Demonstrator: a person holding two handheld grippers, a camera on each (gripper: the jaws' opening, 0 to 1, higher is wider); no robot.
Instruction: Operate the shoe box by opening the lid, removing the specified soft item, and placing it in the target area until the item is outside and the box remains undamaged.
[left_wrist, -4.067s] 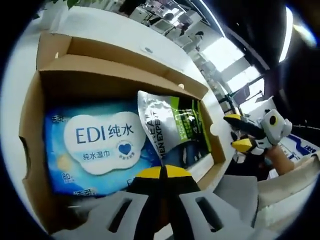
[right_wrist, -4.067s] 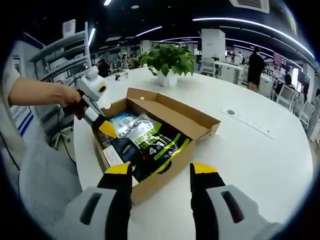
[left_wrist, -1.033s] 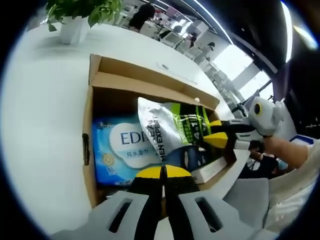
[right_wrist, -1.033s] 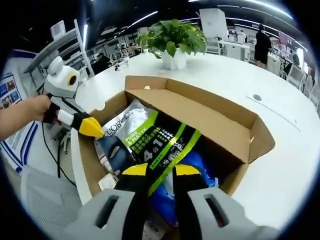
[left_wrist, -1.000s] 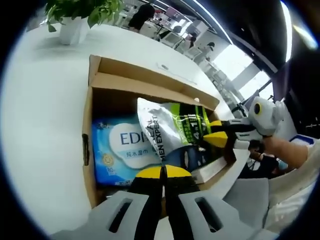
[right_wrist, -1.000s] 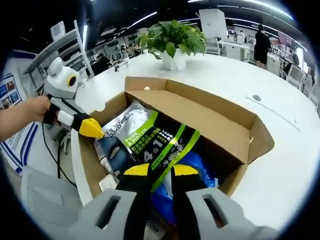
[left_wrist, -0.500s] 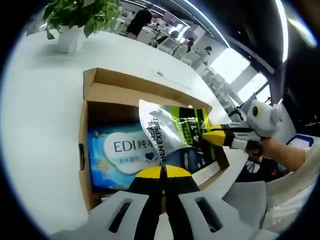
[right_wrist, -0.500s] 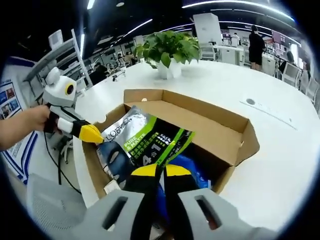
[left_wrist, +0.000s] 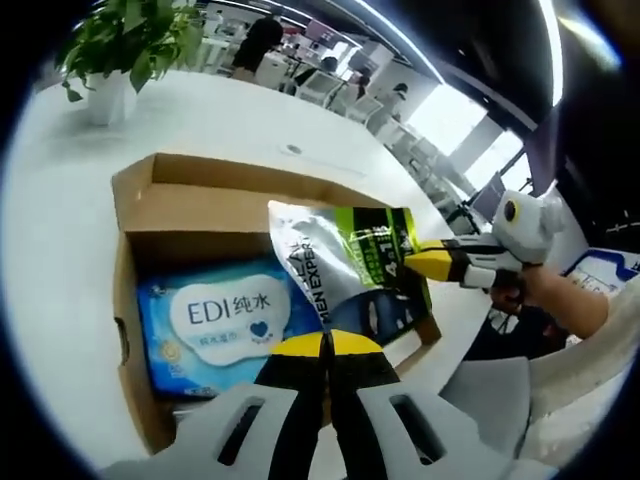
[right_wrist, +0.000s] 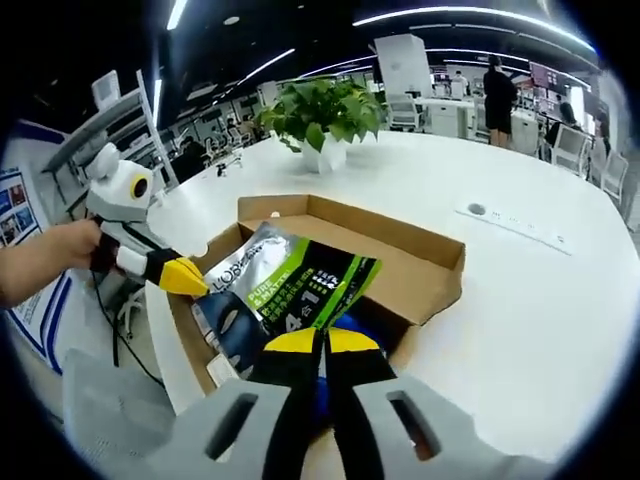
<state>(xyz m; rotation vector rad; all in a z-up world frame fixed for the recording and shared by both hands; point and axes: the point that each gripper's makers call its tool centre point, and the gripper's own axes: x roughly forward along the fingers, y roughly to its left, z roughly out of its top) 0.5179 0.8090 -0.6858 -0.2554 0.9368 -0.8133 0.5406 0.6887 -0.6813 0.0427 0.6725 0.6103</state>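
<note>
Open-plan office, ceiling strip lights, white desk carrying all items.

Left gripper view:
- Shoe box, brown cardboard, lid open, at centre of frame.
- Silver-and-green pouch, the soft item, half raised above the box, tilted, its upper corner toward 3 o'clock.
- Blue wipes pack, marked "EDI", lying flat in the box at 8 o'clock from the pouch.
- Left gripper, at 6 o'clock; yellow-tipped fingers pressed together on the pouch's lower edge.
- Right gripper, entering from 3 o'clock, fingers closed on the pouch's far corner.
- Potted plant at 11 o'clock, well apart from the box.

Right gripper view:
- Shoe box at centre, flap standing at 2 o'clock.
- Pouch lifted partly clear of the box.
- Right gripper at 6 o'clock, fingers nipped on the pouch.
- Left gripper at 9 o'clock, tips at the pouch's corner, held by a hand.
- Potted plant at 12 o'clock on the desk.
</note>
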